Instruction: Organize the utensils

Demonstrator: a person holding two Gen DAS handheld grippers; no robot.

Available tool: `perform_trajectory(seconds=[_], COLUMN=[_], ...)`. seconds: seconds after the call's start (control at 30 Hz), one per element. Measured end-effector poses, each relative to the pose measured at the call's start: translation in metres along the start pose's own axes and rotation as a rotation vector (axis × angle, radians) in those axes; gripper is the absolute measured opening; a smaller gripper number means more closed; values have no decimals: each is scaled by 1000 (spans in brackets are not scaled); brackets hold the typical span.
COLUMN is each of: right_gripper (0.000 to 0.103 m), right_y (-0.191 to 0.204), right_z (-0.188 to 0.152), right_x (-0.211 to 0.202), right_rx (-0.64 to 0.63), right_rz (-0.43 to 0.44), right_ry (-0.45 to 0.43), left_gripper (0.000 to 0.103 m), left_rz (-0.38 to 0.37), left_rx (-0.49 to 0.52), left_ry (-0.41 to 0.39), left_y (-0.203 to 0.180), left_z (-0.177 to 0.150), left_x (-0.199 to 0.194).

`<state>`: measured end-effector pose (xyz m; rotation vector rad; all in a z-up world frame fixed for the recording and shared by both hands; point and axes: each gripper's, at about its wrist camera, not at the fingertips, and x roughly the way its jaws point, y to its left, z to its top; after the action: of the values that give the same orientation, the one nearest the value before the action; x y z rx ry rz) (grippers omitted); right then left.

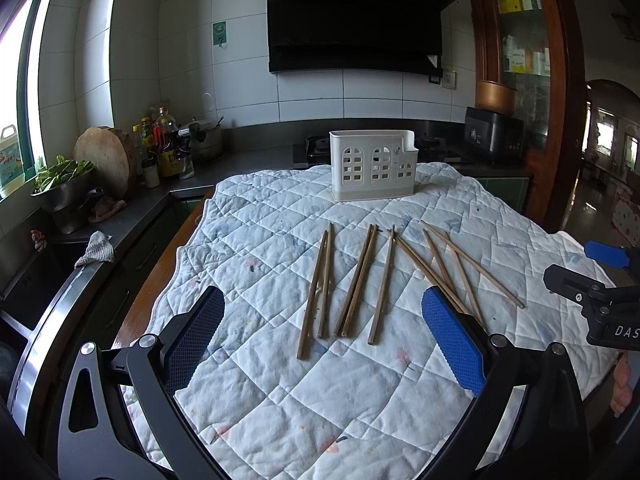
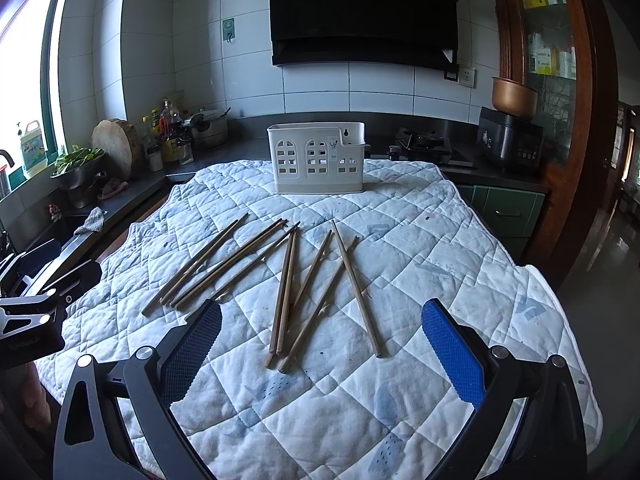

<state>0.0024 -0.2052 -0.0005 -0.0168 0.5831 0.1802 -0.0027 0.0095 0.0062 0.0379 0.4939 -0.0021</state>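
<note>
Several brown wooden chopsticks (image 1: 360, 280) lie loose on a white quilted cloth (image 1: 280, 400) covering the table; in the right wrist view they (image 2: 288, 292) fan out in front of me. A white plastic utensil holder (image 1: 372, 166) with window-shaped cutouts stands upright at the far end of the cloth, also in the right wrist view (image 2: 318, 158). My left gripper (image 1: 324, 312) is open and empty, just short of the chopsticks' near ends. My right gripper (image 2: 322, 320) is open and empty, straddling the near ends of the right-hand chopsticks. The right gripper also shows at the left view's right edge (image 1: 592, 276).
A dark counter runs behind and to the left, with a wooden chopping block (image 1: 106, 160), bottles (image 1: 160, 140), a metal bowl of greens (image 1: 64, 184) and a rag (image 1: 96, 248). A gas hob (image 2: 424, 144) and black cooker (image 2: 508, 140) stand at the back right. The table edge drops off on the right.
</note>
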Motion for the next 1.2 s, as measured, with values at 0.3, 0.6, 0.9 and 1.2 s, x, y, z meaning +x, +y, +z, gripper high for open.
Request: perform_trajectory(seconds=[0.3, 0.6, 0.9, 1.2], right_gripper=[97, 97, 97, 97], right_y=[-2, 2, -2, -6], right_z=[0, -3, -3, -2], right_x=[0, 4, 8, 22], right_rx=[-1, -9, -9, -21], right_rz=[1, -4, -3, -3], right_ry=[1, 5, 14, 34], left_gripper=[98, 98, 98, 98], left_rz=[-6, -2, -19, -36], left_rx=[-5, -16, -47, -102], left_ry=[13, 21, 65, 127], left_y=[0, 2, 12, 28], left_z=[-4, -5, -4, -3], left_x=[3, 6, 18, 39])
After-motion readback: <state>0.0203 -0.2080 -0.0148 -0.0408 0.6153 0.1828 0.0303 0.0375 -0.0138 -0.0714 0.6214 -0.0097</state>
